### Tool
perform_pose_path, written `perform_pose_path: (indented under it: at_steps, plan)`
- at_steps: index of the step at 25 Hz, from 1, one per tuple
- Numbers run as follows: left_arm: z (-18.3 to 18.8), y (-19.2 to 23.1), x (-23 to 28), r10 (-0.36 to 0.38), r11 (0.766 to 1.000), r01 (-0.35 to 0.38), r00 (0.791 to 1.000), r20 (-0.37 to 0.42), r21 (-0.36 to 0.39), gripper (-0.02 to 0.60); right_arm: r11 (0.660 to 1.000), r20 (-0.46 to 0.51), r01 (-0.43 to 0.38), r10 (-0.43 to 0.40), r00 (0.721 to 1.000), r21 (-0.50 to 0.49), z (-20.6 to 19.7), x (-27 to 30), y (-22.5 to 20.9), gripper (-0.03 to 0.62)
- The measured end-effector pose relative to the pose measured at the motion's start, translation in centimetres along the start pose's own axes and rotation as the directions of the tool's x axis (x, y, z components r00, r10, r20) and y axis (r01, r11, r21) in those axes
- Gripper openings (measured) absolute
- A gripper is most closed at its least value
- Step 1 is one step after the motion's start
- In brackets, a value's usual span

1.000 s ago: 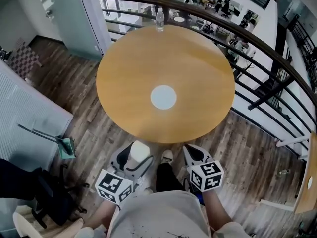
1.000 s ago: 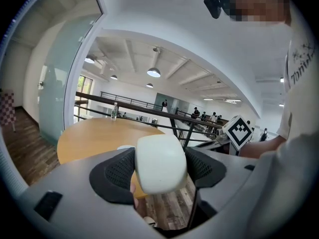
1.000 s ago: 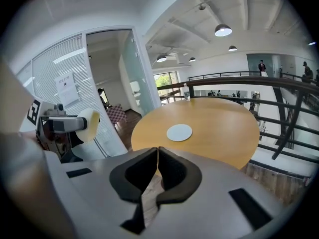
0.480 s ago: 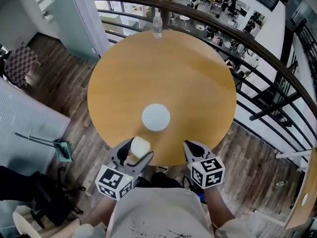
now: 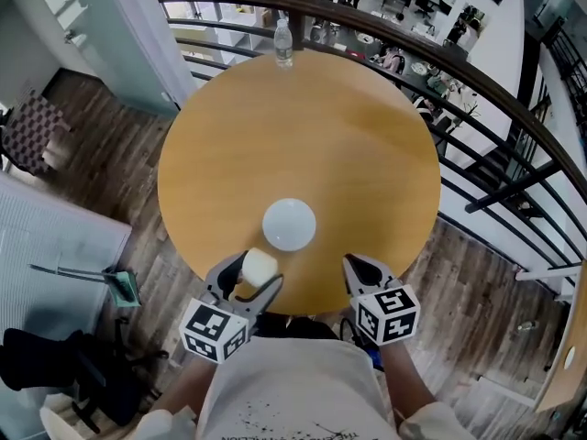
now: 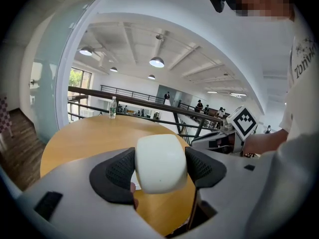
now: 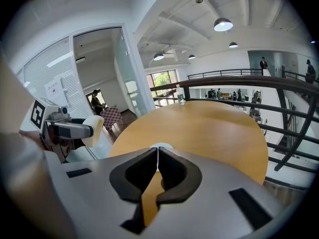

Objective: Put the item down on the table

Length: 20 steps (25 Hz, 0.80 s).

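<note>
Two grippers are at the near edge of the round worktop [image 5: 348, 136]. The left gripper [image 5: 246, 284] squeezes the item [image 5: 260, 266] between its jaws. The right gripper [image 5: 367, 278] holds nothing, and its jaws are pressed together at the tips.

The item hangs over the near rim of the worktop, just on the person's side of a white disc [image 5: 289, 225]. It does not look set down yet. How high it hangs cannot be told.

Some things could go wrong from here. The item is very close to the rim. If the left gripper lets go right there, the item may land half off the worktop and drop to the floor [image 5: 138, 209]. If it lets go from too high, the item may bounce or roll, because its corners are round. If it lands partly on the white disc, it may sit crooked.

The item is white and smooth, like a fat block with soft, round corners. The views do not show whether it is hard or squashy. The pads [image 6: 119, 171] that hold it are black with tiny bumps all over. The worktop is smooth yellow-brown wood. A clear bottle [image 5: 282, 41] stands upright at the far rim, well apart from the item.
</note>
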<state>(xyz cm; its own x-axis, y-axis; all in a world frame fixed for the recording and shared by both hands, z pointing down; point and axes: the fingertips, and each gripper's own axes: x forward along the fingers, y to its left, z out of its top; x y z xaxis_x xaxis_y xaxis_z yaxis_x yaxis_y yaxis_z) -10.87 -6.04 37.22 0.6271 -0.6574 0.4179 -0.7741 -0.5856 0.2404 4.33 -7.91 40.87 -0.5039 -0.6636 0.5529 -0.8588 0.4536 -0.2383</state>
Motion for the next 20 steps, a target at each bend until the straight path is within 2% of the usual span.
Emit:
perform_pose_path:
  at_steps: [13, 20]
  plan:
    - [-0.8, 1.9, 3.9, -0.07, 0.998, 0.07, 0.994, -0.086, 0.004, 0.327, 0.993, 0.008, 0.089, -0.09, 0.996, 0.079, 0.3, 0.9, -2.1, 0.026]
    - [-1.1, 2.8, 6.9, -0.094, 0.993, 0.102, 0.986, -0.135, 0.054, 0.327, 0.986, 0.008, 0.122, -0.123, 0.992, 0.11, 0.6, 2.0, -4.3, 0.026]
